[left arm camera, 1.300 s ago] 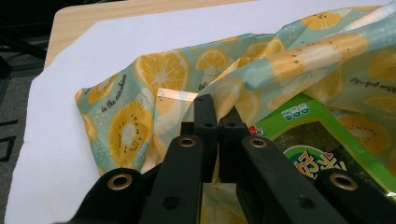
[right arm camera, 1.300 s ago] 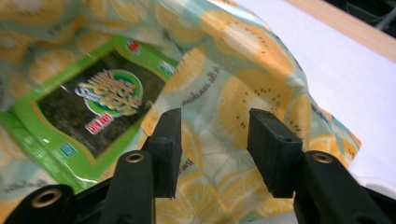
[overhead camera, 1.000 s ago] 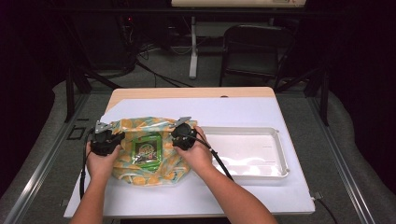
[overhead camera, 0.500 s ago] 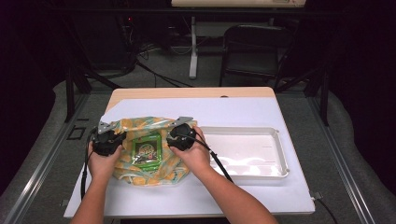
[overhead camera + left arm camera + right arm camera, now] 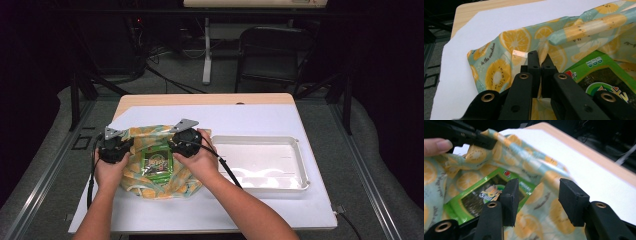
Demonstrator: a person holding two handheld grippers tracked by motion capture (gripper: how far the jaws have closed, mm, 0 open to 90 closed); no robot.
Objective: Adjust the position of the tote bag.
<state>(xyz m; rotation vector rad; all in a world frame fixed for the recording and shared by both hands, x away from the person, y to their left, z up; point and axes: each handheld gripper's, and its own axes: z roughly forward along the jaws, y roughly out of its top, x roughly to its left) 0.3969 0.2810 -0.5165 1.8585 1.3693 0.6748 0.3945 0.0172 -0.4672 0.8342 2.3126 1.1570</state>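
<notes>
A lemon-print cloth bag (image 5: 150,182) lies on the white sheet at the table's left, with a green snack packet (image 5: 157,162) showing in its mouth. My left gripper (image 5: 117,146) is shut on the bag's left edge; in the left gripper view the jaws (image 5: 540,62) pinch the cloth (image 5: 579,27) beside the packet (image 5: 604,75). My right gripper (image 5: 184,141) hovers over the bag's right side. Its jaws (image 5: 536,195) have just been opening and stand open above the cloth (image 5: 541,225), pressing on nothing, with the packet (image 5: 484,192) to their left.
A white tray (image 5: 295,187) sits to the right of the bag. The white sheet (image 5: 250,117) covers most of the wooden table top. A chair and cables stand on the floor beyond the far edge.
My right gripper has shifted left over the bag and lifted slightly, and its jaws have spread apart. The left gripper has kept still on the bag's edge.
</notes>
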